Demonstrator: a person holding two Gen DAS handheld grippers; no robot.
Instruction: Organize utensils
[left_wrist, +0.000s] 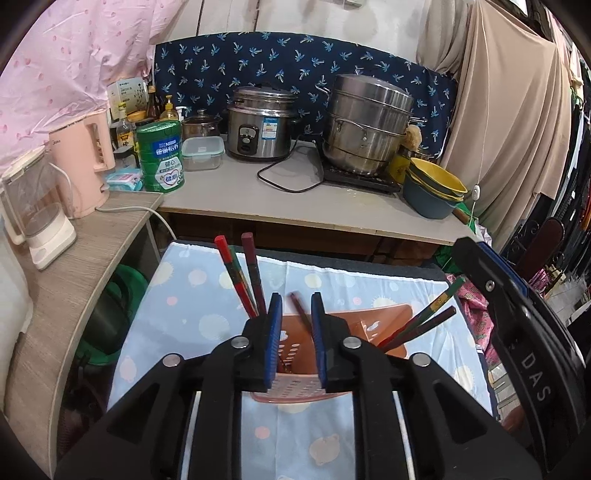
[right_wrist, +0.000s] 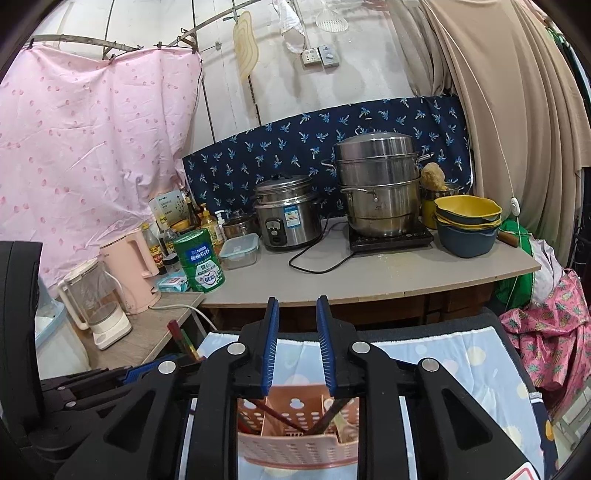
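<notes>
Right up close, the left tongs (left_wrist: 296, 314) hang over a peach plastic utensil basket with little holes in its walls (left_wrist: 295, 384). Their blue pads stand apart. A blurry dark red chopstick (left_wrist: 301, 314) shows in the gap, but nothing seems to pinch it. It looks like it leans inside the basket, though the blur makes that hard to tell.

The right tongs (right_wrist: 297, 347) also hang above the same basket (right_wrist: 295, 443). Their pads are apart too, and they hold nothing.

The basket sits on a light blue cloth with pale round spots (left_wrist: 177, 314). The cloth covers the low counter near the camera.

Most of the job looks done, I think. A pair of long red and dark chopsticks (left_wrist: 240, 273) stands up at the left of the basket. Another pair, one green and red and one dark (left_wrist: 428, 314), leans out at the right. From the right wrist view, more dark sticks (right_wrist: 280, 417) cross inside the basket's parts.

No loose utensil shows on the cloth. Some of the cloth is hidden behind the tongs, so a few could still be left.
</notes>
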